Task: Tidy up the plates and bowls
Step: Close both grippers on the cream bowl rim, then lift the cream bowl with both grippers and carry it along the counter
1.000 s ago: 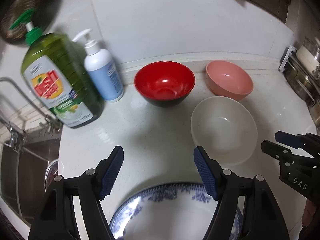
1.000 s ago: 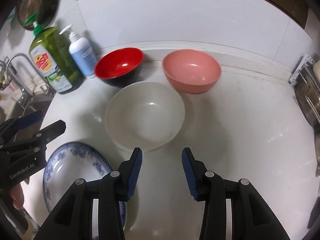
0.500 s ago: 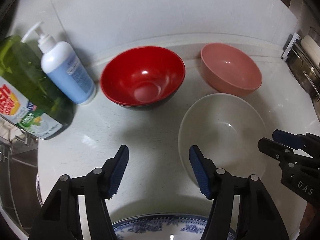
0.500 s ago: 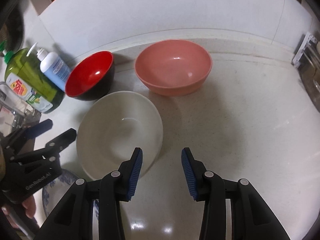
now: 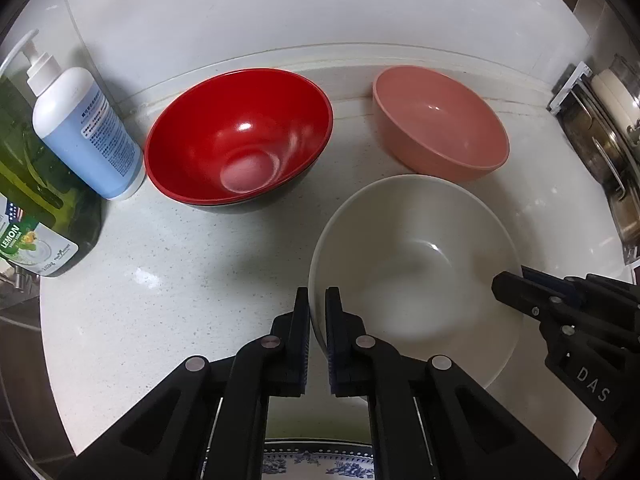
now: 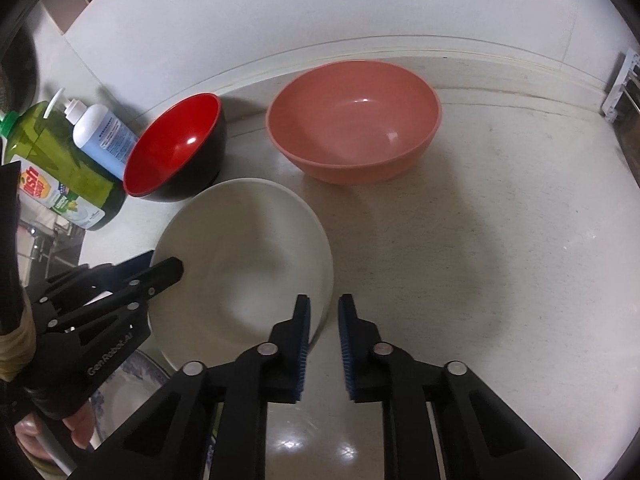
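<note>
Pinches the empty white bowl (image 5: pixel 416 264) by its rim with left gripper (image 5: pixel 317 300) and right gripper (image 6: pixel 324 308), both just closed; farther off, empty red bowl (image 5: pixel 240 140) and pink bowl (image 5: pixel 440 120).

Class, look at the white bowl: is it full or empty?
Empty. The white bowl shows a bare, glossy inside down to its bottom in both wrist views, with nothing lying in it.
</note>
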{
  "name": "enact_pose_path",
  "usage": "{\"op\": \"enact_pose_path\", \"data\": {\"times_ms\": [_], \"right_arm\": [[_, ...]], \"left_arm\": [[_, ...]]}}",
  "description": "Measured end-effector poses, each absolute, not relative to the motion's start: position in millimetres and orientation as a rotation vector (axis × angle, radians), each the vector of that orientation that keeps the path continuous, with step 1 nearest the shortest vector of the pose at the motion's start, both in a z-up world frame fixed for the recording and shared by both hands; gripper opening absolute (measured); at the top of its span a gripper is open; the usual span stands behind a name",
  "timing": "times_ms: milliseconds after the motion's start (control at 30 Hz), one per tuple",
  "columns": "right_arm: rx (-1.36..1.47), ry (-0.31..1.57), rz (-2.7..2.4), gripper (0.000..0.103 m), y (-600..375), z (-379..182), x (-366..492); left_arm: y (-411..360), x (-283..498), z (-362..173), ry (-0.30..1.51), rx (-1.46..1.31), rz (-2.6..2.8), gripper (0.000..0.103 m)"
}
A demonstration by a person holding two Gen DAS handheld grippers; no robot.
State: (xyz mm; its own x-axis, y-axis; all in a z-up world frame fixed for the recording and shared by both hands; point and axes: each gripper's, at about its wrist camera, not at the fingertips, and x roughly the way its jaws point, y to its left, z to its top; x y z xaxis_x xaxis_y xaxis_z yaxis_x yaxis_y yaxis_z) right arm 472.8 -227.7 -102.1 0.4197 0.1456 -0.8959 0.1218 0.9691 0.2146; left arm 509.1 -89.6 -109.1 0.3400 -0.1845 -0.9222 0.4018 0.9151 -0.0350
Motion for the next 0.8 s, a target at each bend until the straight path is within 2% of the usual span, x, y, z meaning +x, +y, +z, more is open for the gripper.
{"op": "enact_pose_path", "data": {"times_ms": [367,800], "right_arm": [[0.300,1.115,-0.015,0.011,-237.7,-82.6,454.1],[0.287,1.057,-0.105,0.011,-270.4,-52.1,375.0]], "left_arm": [[-97.6,475.7,-82.2,1.128,0.192,-0.435,0.010],[-137.1,403.1,-57.6,1.097,0.217,-0.565,0.011]]}}
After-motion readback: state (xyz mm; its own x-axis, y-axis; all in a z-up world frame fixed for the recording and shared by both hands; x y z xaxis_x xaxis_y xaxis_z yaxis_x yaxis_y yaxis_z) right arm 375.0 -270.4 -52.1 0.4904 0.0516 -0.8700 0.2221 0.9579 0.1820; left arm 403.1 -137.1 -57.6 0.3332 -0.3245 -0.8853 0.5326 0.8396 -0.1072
